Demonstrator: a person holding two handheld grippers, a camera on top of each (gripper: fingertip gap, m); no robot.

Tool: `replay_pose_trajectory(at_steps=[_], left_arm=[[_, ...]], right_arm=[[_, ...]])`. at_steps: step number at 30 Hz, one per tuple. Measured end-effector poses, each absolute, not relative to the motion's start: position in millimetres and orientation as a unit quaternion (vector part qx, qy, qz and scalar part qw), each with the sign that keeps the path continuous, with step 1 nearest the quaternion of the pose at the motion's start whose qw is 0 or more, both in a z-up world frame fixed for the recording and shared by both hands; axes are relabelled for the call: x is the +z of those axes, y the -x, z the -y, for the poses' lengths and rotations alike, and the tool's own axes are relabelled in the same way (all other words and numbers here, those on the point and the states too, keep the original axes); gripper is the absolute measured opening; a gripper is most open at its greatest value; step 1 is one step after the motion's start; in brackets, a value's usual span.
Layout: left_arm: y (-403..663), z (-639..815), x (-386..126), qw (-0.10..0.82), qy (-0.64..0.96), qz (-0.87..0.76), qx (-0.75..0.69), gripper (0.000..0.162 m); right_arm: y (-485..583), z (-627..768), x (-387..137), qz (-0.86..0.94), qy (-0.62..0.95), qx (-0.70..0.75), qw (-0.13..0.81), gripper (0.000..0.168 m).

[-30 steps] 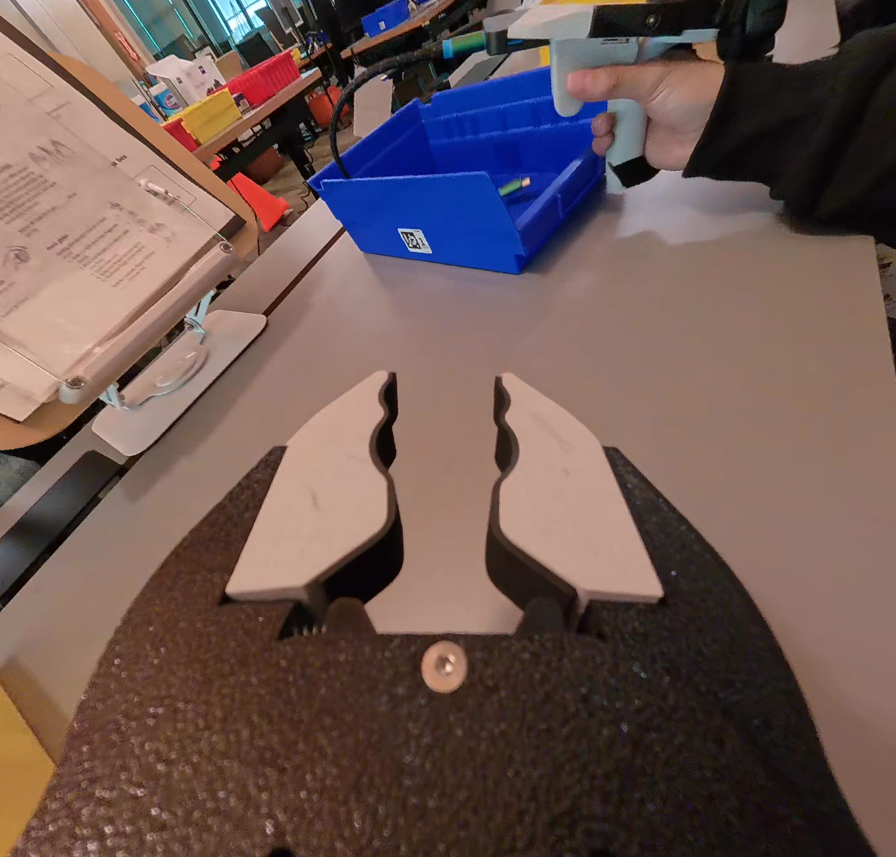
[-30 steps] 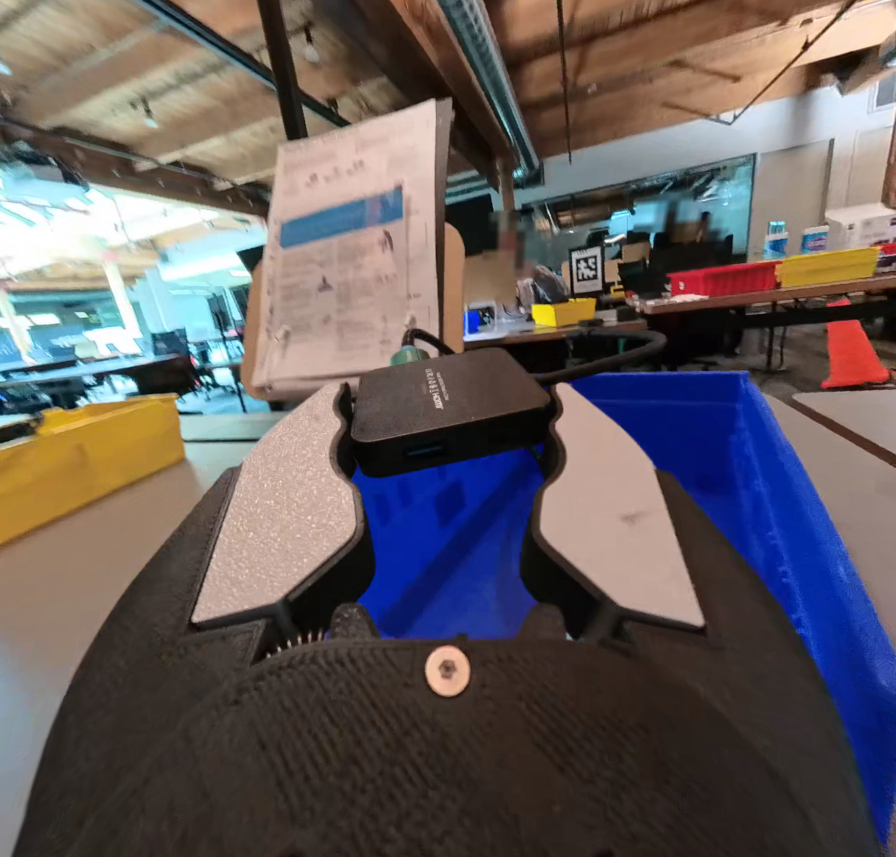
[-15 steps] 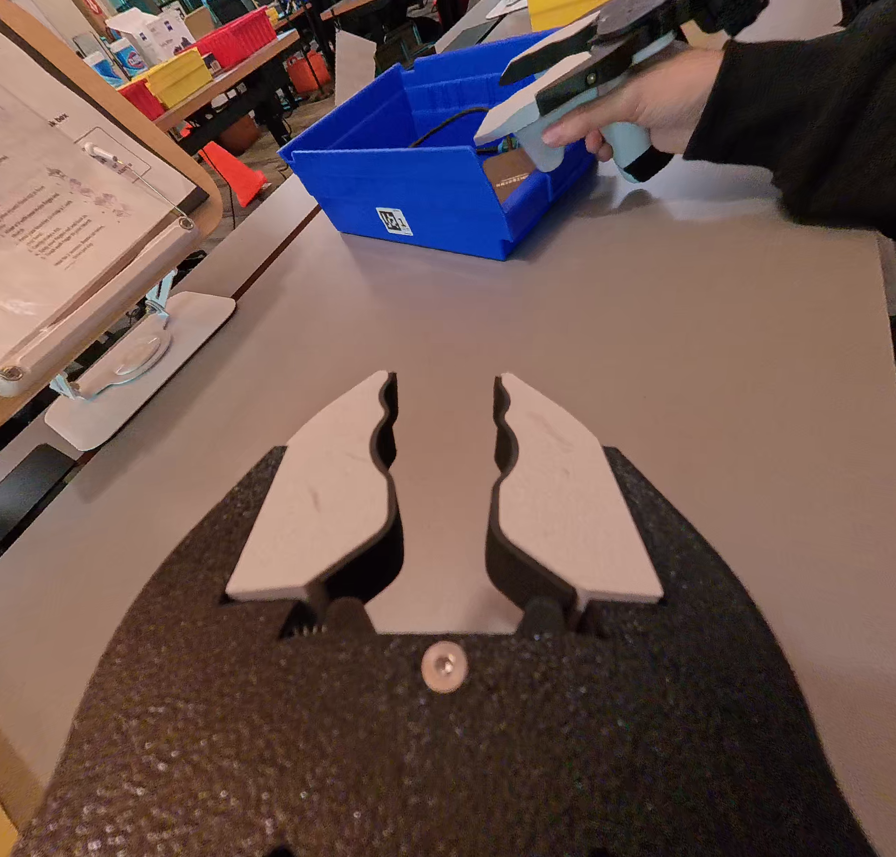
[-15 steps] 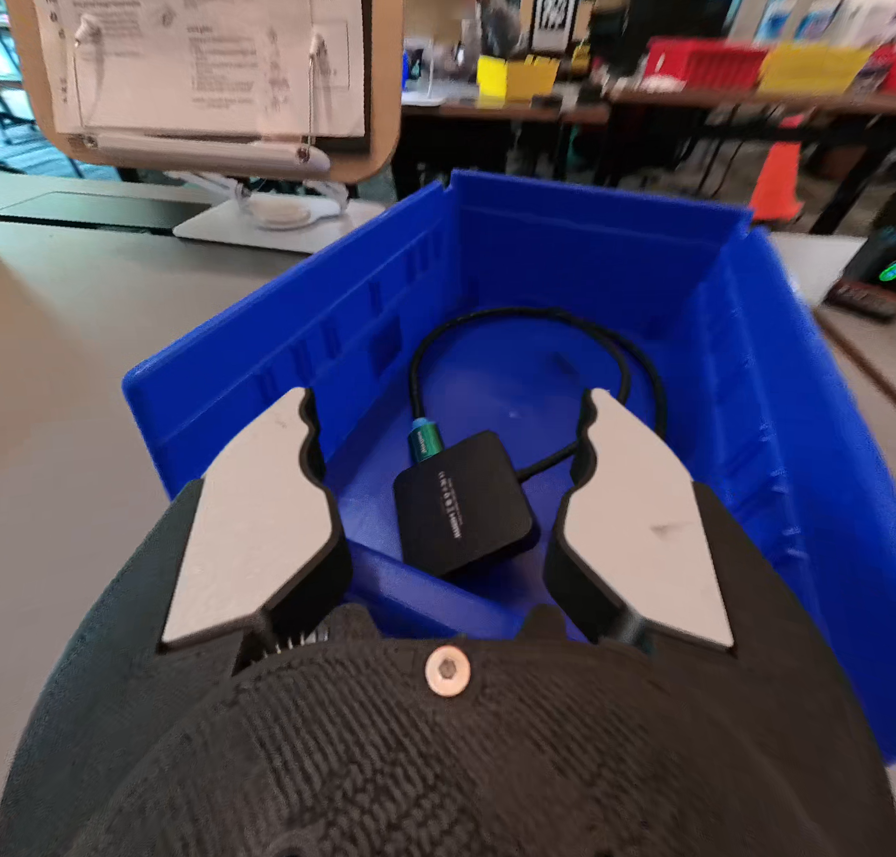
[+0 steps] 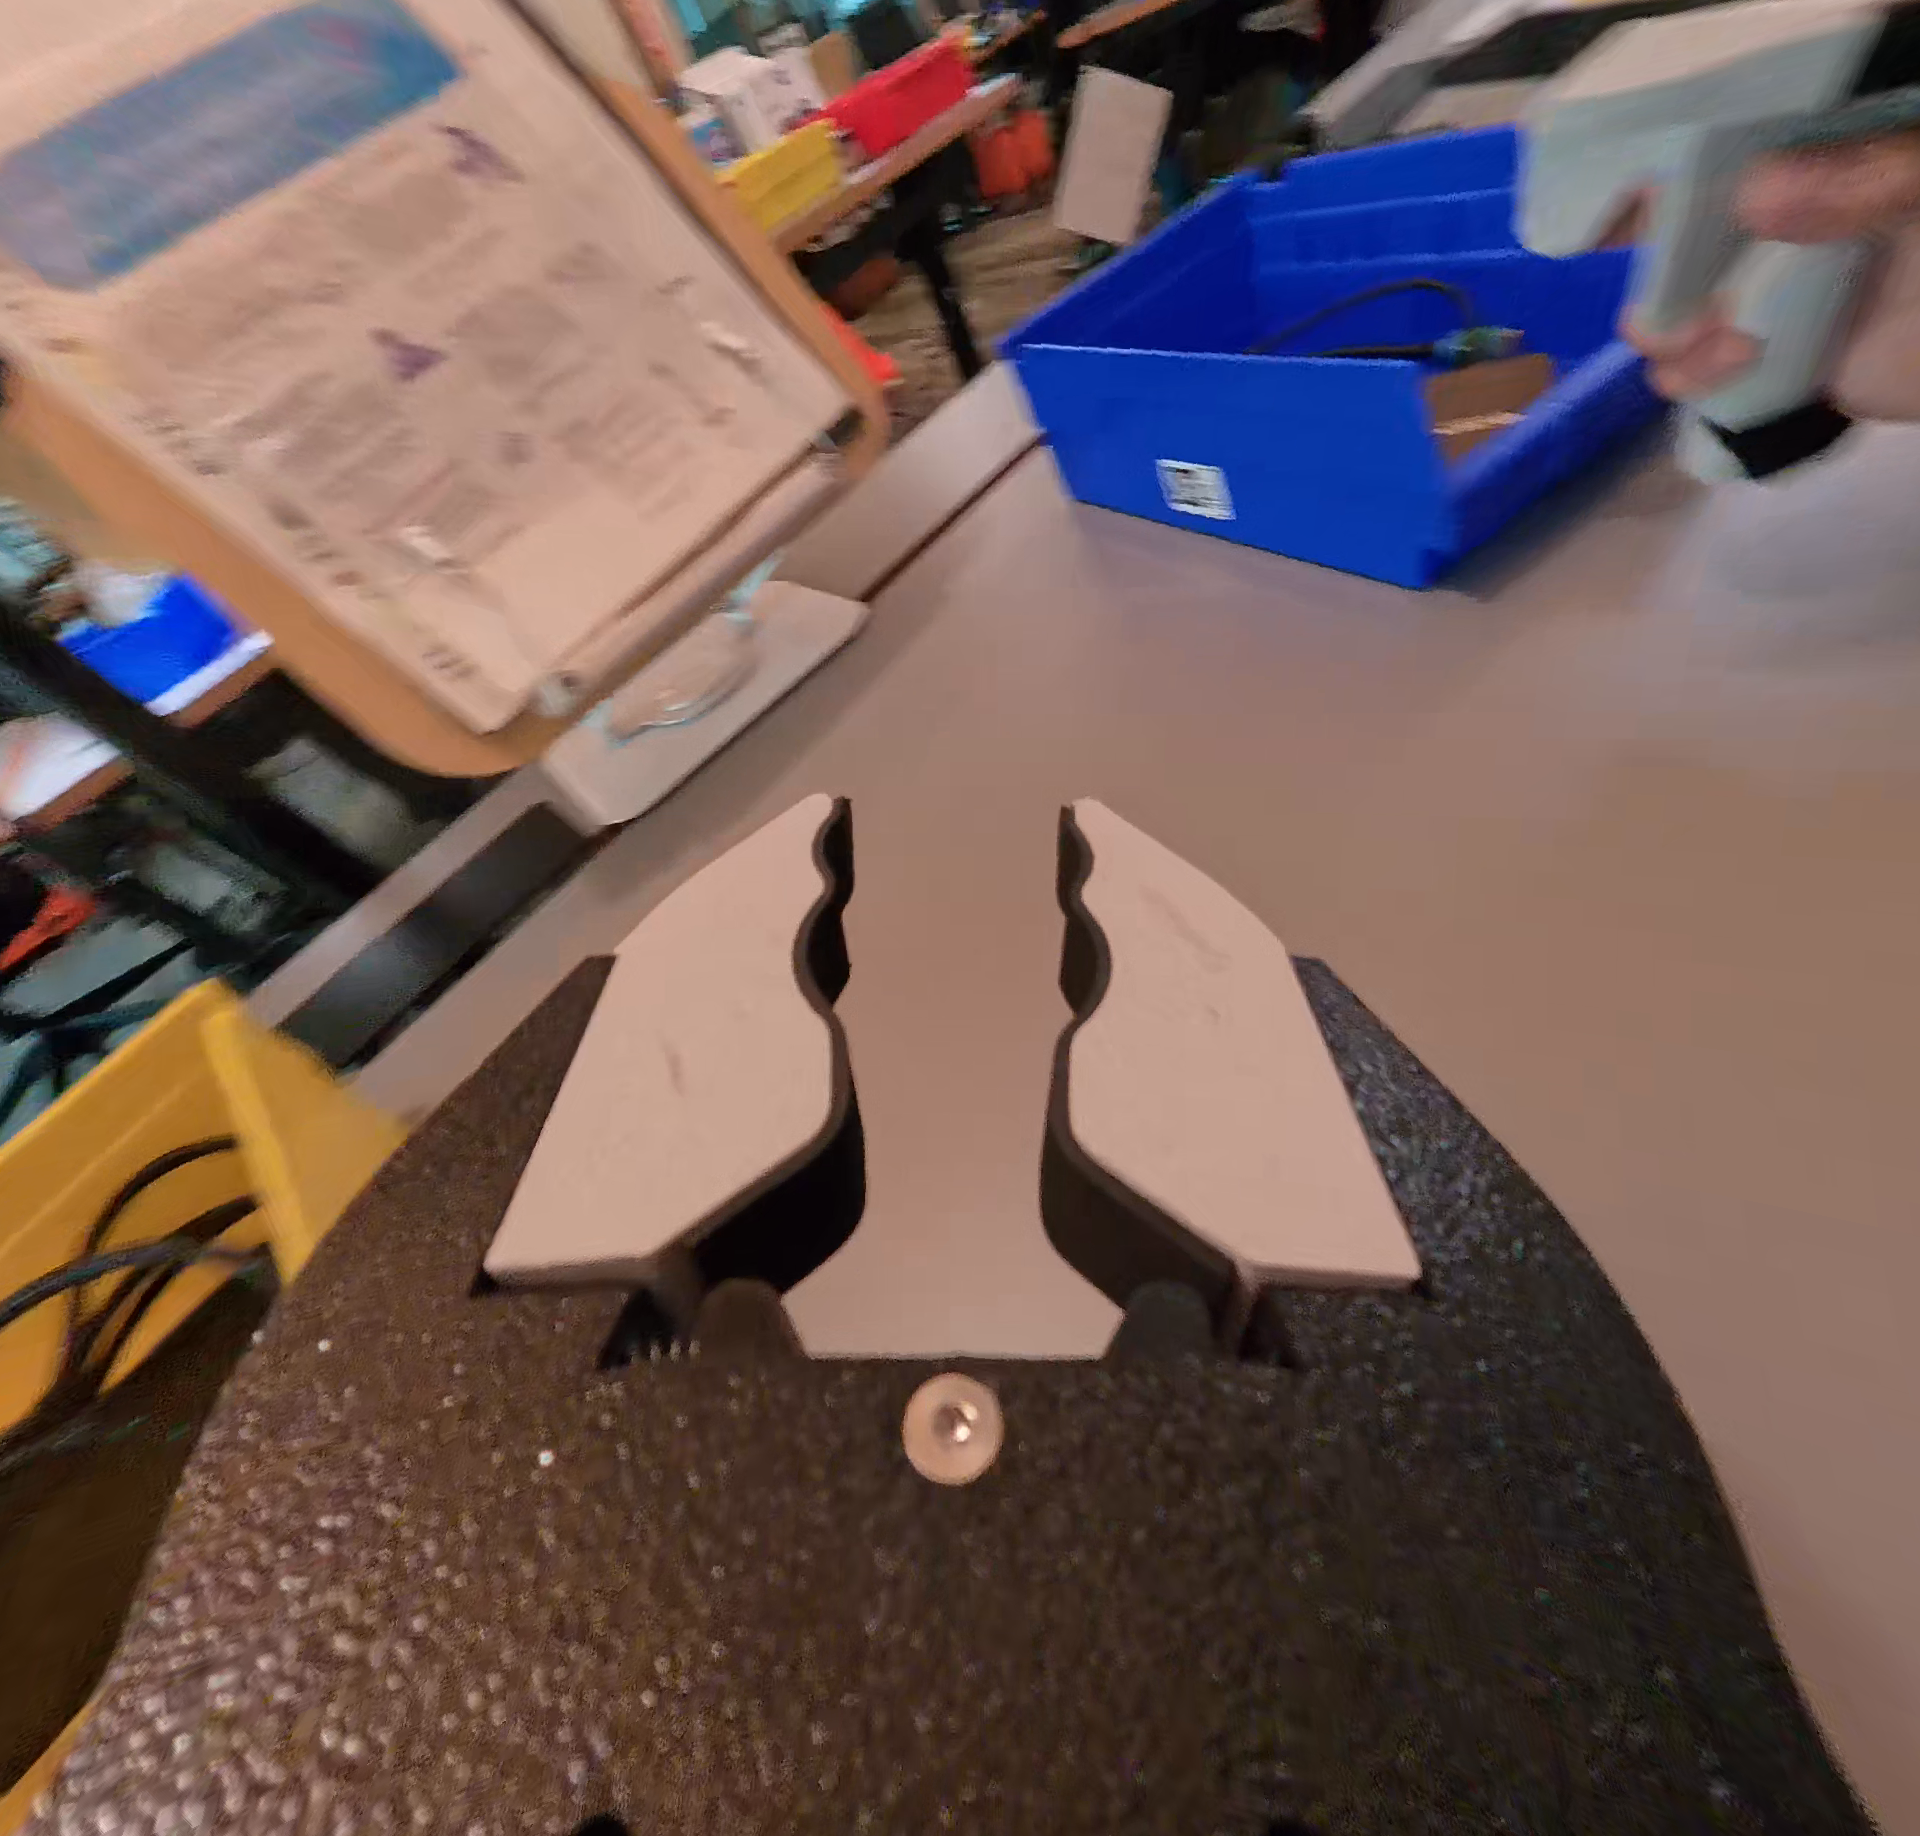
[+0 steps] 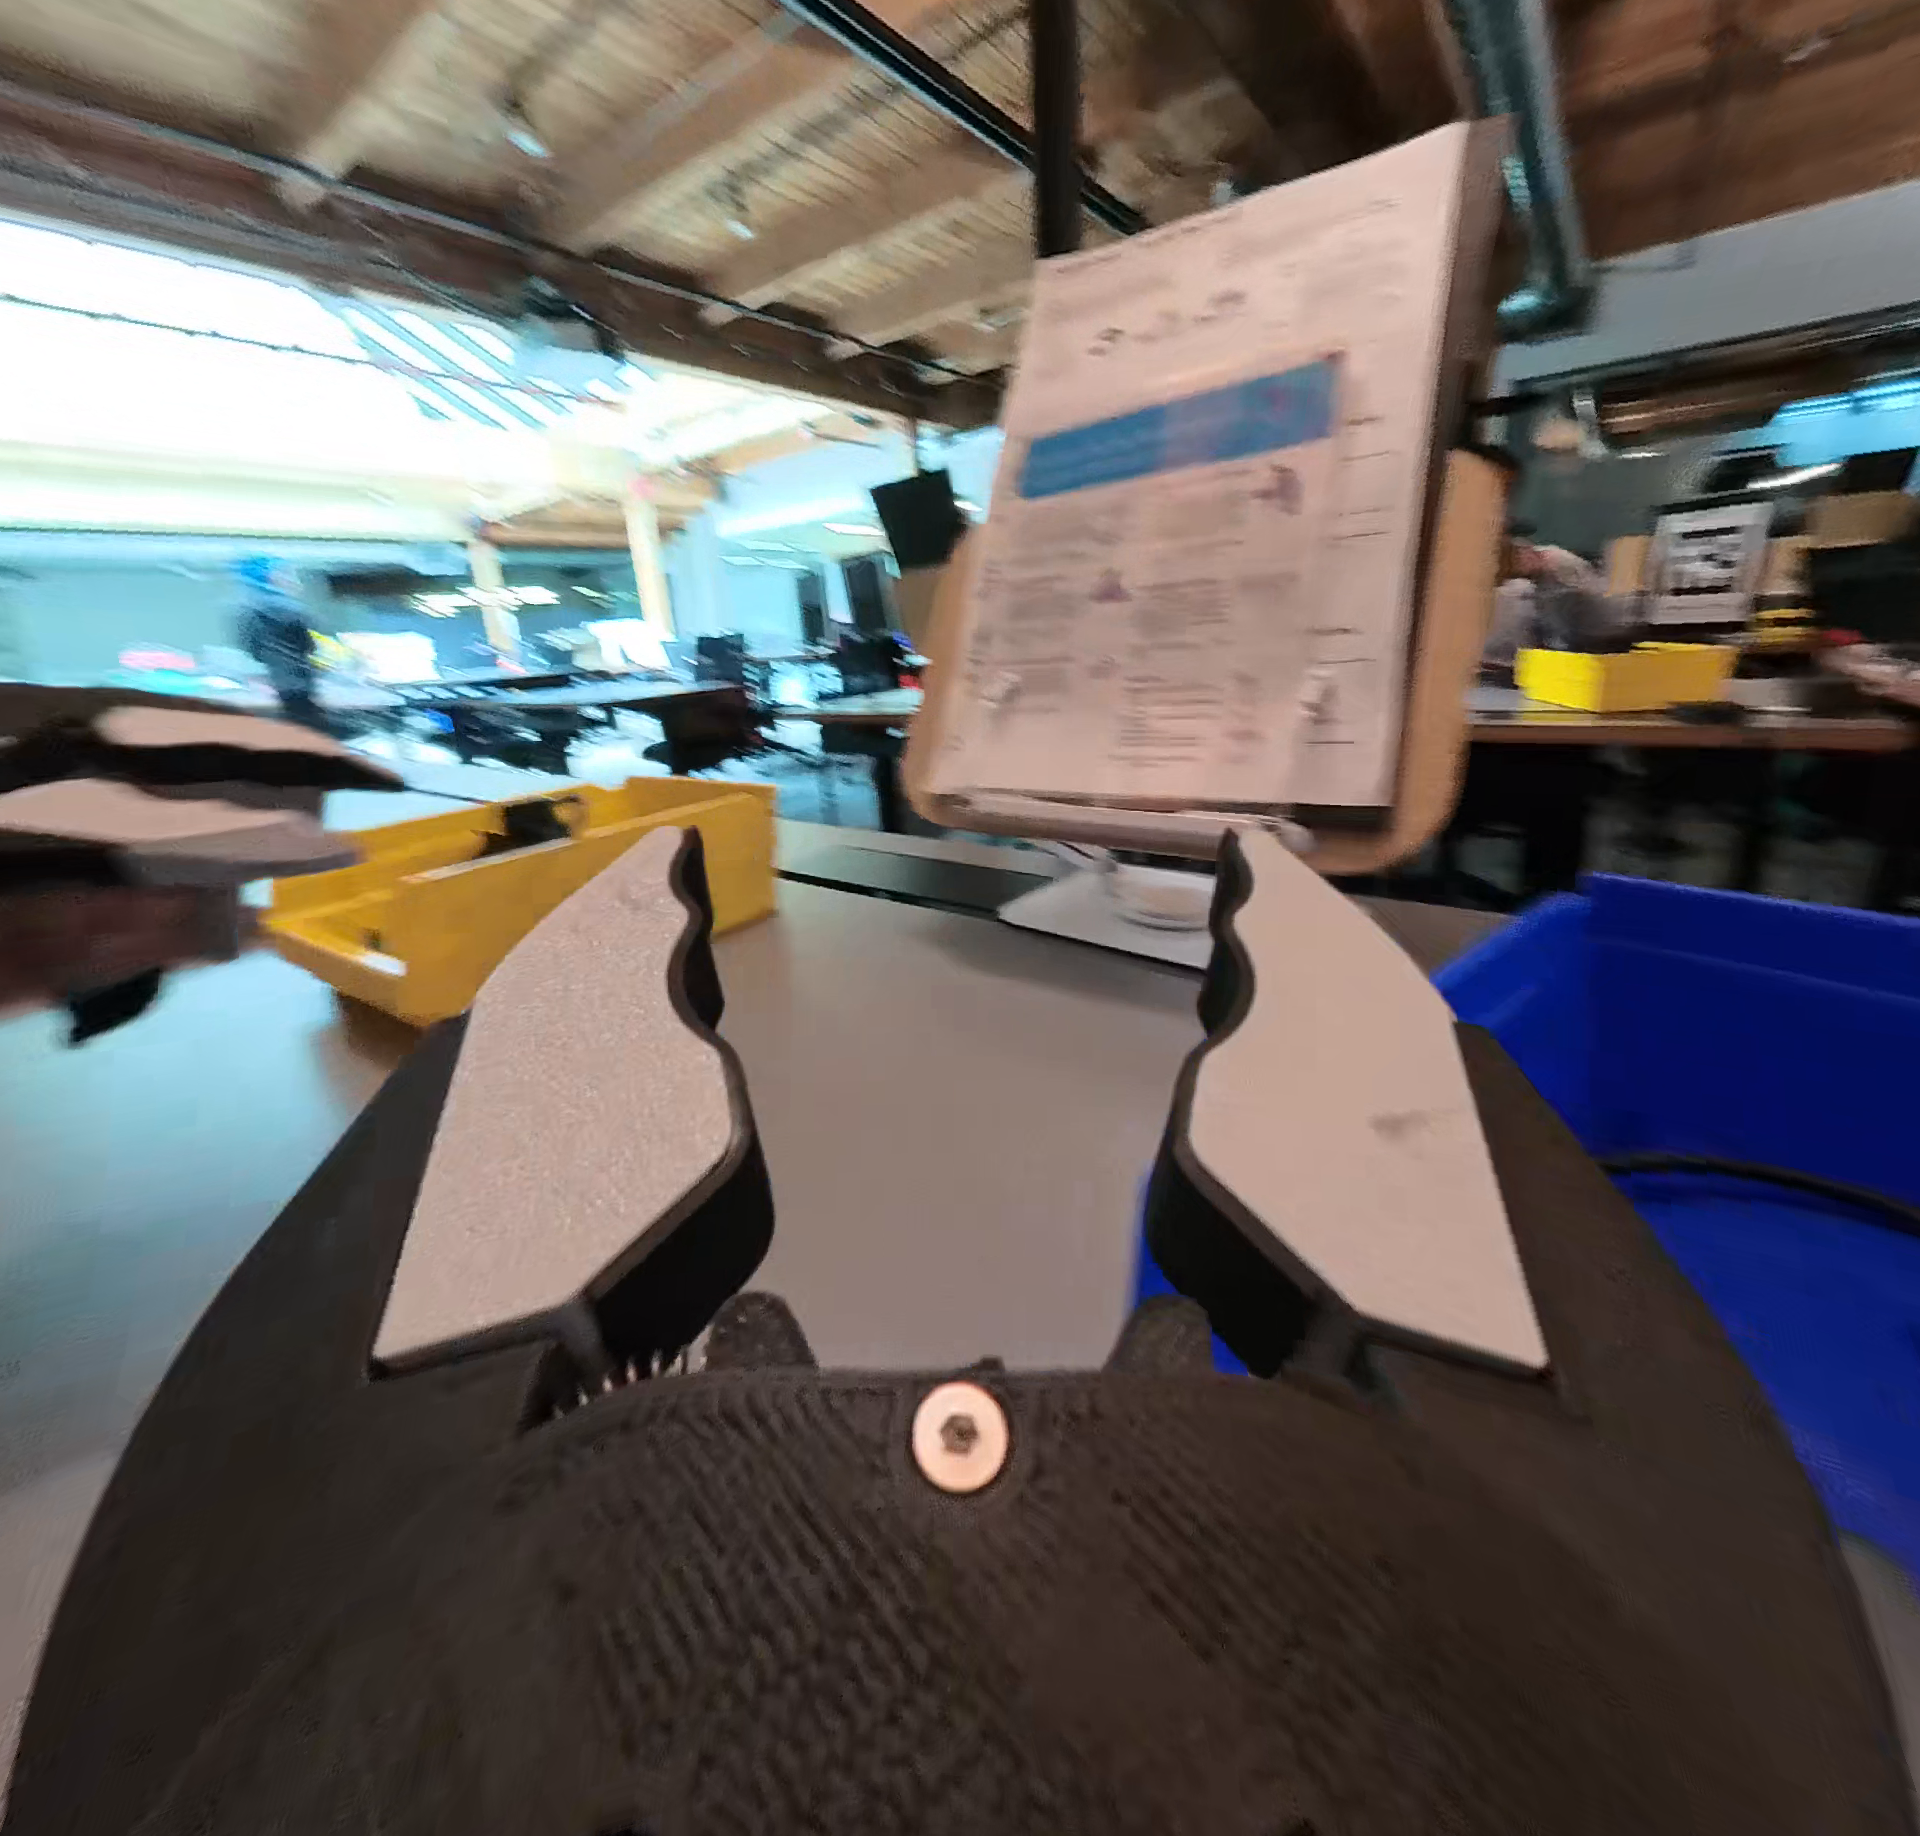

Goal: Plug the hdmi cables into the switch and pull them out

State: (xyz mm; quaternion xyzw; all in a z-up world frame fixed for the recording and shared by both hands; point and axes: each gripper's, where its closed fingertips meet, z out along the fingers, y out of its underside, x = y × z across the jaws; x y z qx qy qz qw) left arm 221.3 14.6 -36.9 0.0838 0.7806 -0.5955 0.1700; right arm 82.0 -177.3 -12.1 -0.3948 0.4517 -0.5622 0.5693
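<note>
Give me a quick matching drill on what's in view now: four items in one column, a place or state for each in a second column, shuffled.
Items:
1. switch
2. left gripper
3. yellow bin
4. document stand

Descriptions:
A. open, empty, over bare table
B. lying in the blue bin with its cable
C. upright at the table's far edge, holding paper
D. on the table, to the left in the right wrist view

Pairs: 1-B, 2-A, 3-D, 4-C
</note>
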Motion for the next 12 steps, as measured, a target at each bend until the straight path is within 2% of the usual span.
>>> replay_pose_trajectory(at_steps=[3,7,10,12], left_arm=[[-274.8,-33.5,-9.8,0.212,-0.024,-0.780,-0.589,0.036],[-375.7,-59.1,7.7,0.297,0.023,-0.806,-0.511,0.036],[-464.1,-83.4,0.1,0.348,0.023,-0.849,-0.397,0.036],[-516.0,-106.2,-19.0,0.322,0.021,-0.898,-0.300,0.036]], right_arm=[[-93.8,152.8,-18.2,-0.432,0.394,-0.531,0.613,0.086],[-105.0,131.1,-36.1,-0.400,0.439,-0.546,0.591,0.079],[-109.1,115.8,-49.2,-0.368,0.475,-0.555,0.575,0.076],[-111.9,100.7,-61.0,-0.353,0.508,-0.518,0.591,0.081]])
